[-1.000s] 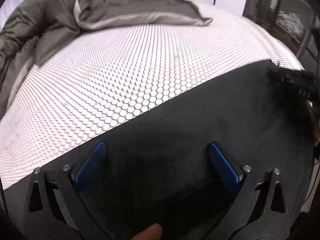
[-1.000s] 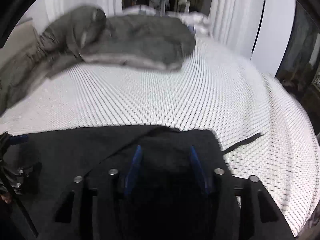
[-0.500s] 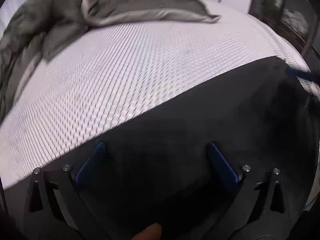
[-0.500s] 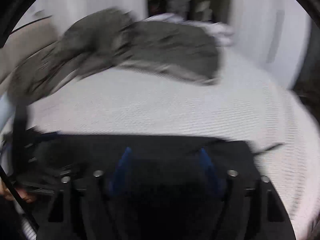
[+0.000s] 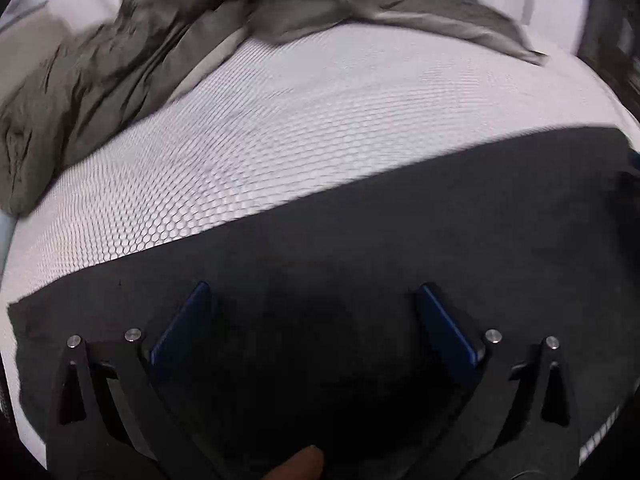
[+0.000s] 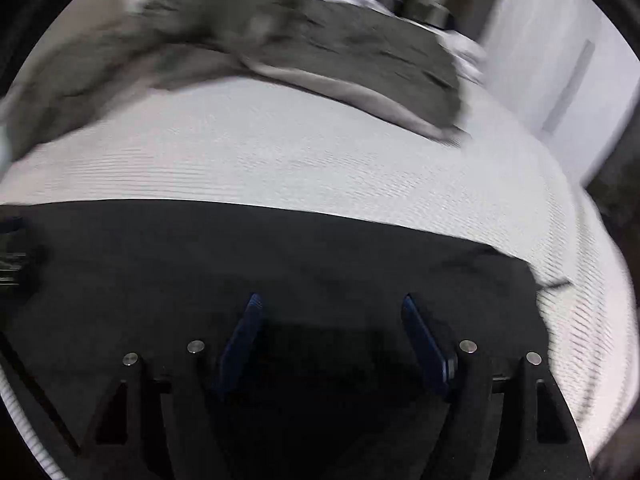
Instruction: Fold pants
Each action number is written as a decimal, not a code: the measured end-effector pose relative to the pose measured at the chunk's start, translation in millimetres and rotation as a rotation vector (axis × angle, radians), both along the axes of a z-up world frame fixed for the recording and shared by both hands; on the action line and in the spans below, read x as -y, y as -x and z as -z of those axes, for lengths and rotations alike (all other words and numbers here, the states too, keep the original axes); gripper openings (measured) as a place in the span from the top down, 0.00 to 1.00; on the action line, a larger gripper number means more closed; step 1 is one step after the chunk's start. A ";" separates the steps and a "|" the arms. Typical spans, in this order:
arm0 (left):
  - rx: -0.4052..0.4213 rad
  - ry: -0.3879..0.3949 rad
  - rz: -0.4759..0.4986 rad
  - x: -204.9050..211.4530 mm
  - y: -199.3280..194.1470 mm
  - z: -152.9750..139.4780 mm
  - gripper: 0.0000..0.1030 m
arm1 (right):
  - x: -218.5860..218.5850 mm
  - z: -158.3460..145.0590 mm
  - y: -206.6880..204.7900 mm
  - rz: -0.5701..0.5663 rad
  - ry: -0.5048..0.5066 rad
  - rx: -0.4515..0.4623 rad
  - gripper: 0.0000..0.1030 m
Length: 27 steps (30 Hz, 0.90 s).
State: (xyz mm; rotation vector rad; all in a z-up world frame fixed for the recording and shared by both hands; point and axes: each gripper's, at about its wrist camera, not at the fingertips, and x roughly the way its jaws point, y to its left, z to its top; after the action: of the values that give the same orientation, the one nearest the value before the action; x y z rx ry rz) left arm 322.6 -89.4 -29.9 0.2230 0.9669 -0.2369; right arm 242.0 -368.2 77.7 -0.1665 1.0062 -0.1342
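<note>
Black pants point(image 5: 360, 240) lie flat across the near part of a white honeycomb-patterned bed cover point(image 5: 320, 120); they also show in the right wrist view point(image 6: 280, 248). My left gripper point(image 5: 312, 300) is open, its blue pads spread wide just above the black cloth, holding nothing. My right gripper point(image 6: 332, 308) is open too, pads apart over the pants near their right end point(image 6: 500, 264). A thin black drawstring point(image 6: 556, 284) sticks out onto the cover at the right. The other gripper shows dimly at the left edge of the right wrist view point(image 6: 12, 248).
A crumpled grey blanket point(image 5: 140, 60) lies along the far and left side of the bed, also in the right wrist view point(image 6: 320, 40). A white wall or door point(image 6: 560, 80) stands at the right. Dark furniture sits beyond the bed's right edge point(image 5: 616, 48).
My right gripper's pads have spread from fairly close to wide apart. Both cameras have swung, so the pants' far edge now runs straighter across the views.
</note>
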 end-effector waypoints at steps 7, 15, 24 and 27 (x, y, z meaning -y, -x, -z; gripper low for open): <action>-0.043 0.002 0.250 64.7 62.1 18.7 0.00 | -91.0 34.7 23.6 -0.277 -0.067 -0.119 0.24; -0.009 -0.017 -0.003 -31.3 77.9 18.0 0.00 | -35.0 37.1 60.1 -0.147 0.166 -0.101 0.18; -0.007 0.046 0.181 46.3 119.7 10.8 0.01 | -92.6 8.1 109.8 -0.345 0.021 -0.024 0.18; -0.035 0.051 0.144 33.0 113.0 23.0 0.00 | -104.2 35.8 115.4 -0.389 0.136 -0.103 0.18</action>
State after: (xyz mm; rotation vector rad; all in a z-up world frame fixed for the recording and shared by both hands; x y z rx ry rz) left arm 209.6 -122.4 -52.8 0.2430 0.9791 -0.3980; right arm 126.6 -264.0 41.9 -0.4933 1.0494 0.1632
